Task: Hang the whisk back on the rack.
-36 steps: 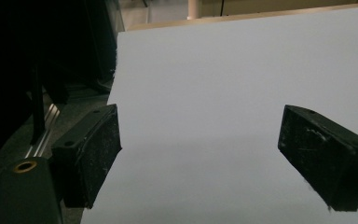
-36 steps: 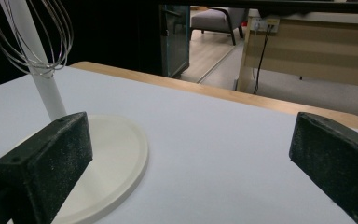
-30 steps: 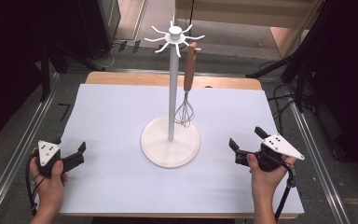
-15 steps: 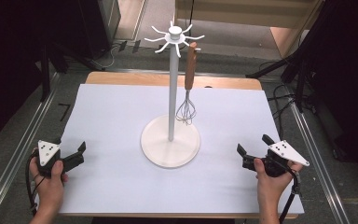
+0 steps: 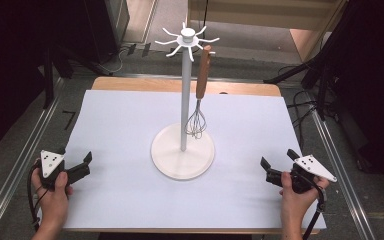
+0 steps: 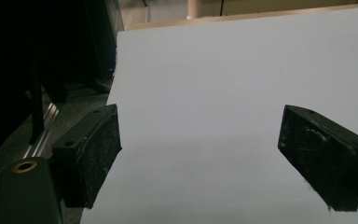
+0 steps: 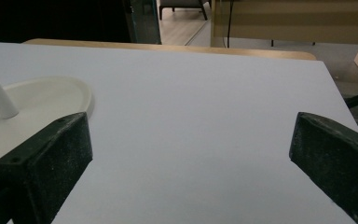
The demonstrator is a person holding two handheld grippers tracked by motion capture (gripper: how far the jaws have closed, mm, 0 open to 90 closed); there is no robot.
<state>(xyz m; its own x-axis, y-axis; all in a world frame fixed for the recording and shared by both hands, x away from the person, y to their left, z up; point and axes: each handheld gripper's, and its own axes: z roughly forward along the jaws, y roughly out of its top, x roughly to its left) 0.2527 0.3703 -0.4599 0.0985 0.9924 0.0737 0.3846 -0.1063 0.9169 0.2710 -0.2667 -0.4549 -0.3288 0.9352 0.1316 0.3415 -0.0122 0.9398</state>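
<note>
Nearest to the person, the two hands rest low at the front corners of the white table cover (image 5: pixel 130 200). The left gripper (image 5: pixel 82 166) sits at the front left, its jaws spread wide with nothing between them; in the left gripper view only bare white surface lies between the two black pads (image 6: pixel 91 151). The right gripper (image 5: pixel 279 164) is at the front right, also released and empty, and in the right gripper view its jaws stand far apart over the cover, with the edge of the round base (image 7: pixel 51 100) just at the left. Compared with one second ago, the right hand has drawn back toward the person and a little outward, and it is now lower near the table corner, while the left hand has hardly moved. Further away, in the middle of the table, stands the white stand (image 5: pixel 183 100) on its round base. The whisk (image 5: pixel 199 95), with a wooden handle and a wire head, hangs from one of the hooks at the top, on the right side of the pole, its wires just above the base. I judge that the hanging is finished: the whisk hangs free, well apart from both grippers, and the retreat of the right hand looks like a return to rest.
</note>
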